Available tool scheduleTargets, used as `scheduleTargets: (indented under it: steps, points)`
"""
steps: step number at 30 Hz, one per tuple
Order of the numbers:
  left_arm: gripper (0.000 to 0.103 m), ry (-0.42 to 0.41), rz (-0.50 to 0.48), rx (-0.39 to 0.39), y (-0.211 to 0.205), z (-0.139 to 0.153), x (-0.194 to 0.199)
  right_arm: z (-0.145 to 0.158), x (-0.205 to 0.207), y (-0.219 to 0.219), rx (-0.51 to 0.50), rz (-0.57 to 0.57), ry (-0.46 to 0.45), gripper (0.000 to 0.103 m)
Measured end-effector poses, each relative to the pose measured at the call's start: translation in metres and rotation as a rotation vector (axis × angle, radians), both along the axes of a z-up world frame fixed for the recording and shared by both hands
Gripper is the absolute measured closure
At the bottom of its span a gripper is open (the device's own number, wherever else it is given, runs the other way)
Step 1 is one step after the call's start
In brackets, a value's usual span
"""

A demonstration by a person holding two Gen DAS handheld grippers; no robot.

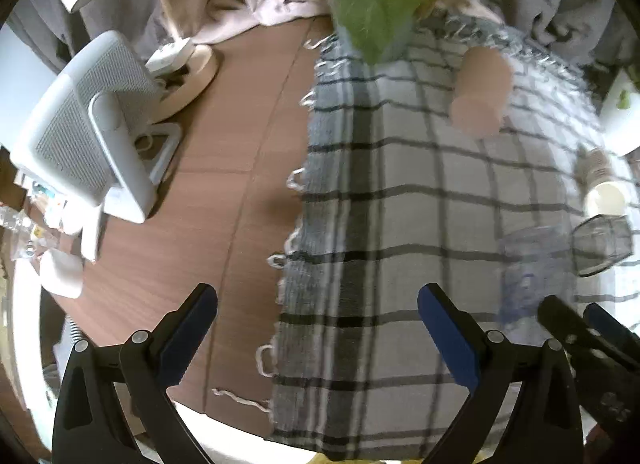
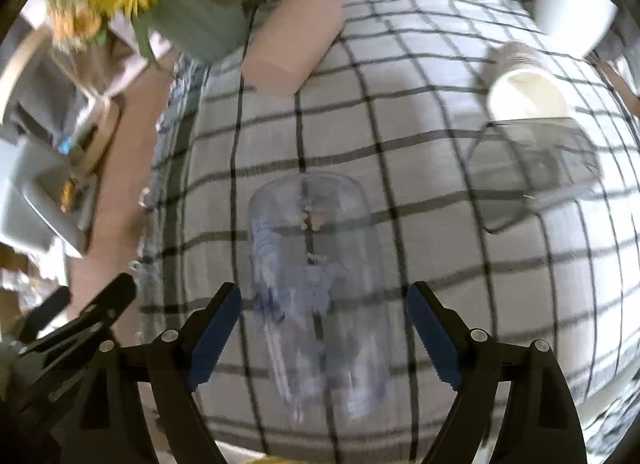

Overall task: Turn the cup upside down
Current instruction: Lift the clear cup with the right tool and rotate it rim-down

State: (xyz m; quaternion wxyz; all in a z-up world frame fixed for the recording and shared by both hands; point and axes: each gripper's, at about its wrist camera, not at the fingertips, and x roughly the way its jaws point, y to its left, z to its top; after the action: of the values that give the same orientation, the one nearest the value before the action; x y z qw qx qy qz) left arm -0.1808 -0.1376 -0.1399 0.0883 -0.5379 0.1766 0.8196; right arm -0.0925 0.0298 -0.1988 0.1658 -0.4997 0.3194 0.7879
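While blurred, the clear cup [image 2: 316, 296] seemingly stands between the right gripper's [image 2: 324, 328] spread jaws.

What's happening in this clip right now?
A person works with a handheld gripper in each hand over a table with a plaid cloth. The right gripper has its jaws open on either side of a clear plastic cup with blue print, not clamped on it. Blur hides whether the cup stands or lies. The left gripper is open and holds nothing, over the cloth's fringed edge. A pink cup, a paper cup and a dark glass sit further back.
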Motion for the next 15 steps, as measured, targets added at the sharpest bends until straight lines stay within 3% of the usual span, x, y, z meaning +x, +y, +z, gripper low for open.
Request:
scheduleTargets:
  steps: [5, 8, 10, 15]
  points:
    - [0.001, -0.049, -0.066, 0.098, 0.031, 0.016, 0.006, 0.044, 0.036, 0.018, 0.075, -0.118, 0.086, 0.018]
    - [0.001, -0.131, -0.115, 0.148, 0.059, 0.012, 0.008, 0.059, 0.049, 0.037, 0.104, -0.175, 0.094, 0.016]
    - [0.001, -0.193, -0.133, 0.175, 0.077, 0.005, 0.008, 0.062, 0.054, 0.050, 0.109, -0.202, 0.094, 0.016]
    - [0.002, -0.270, -0.138, 0.158, 0.112, -0.017, 0.003, 0.052, 0.070, 0.078, 0.088, -0.244, 0.075, 0.016]
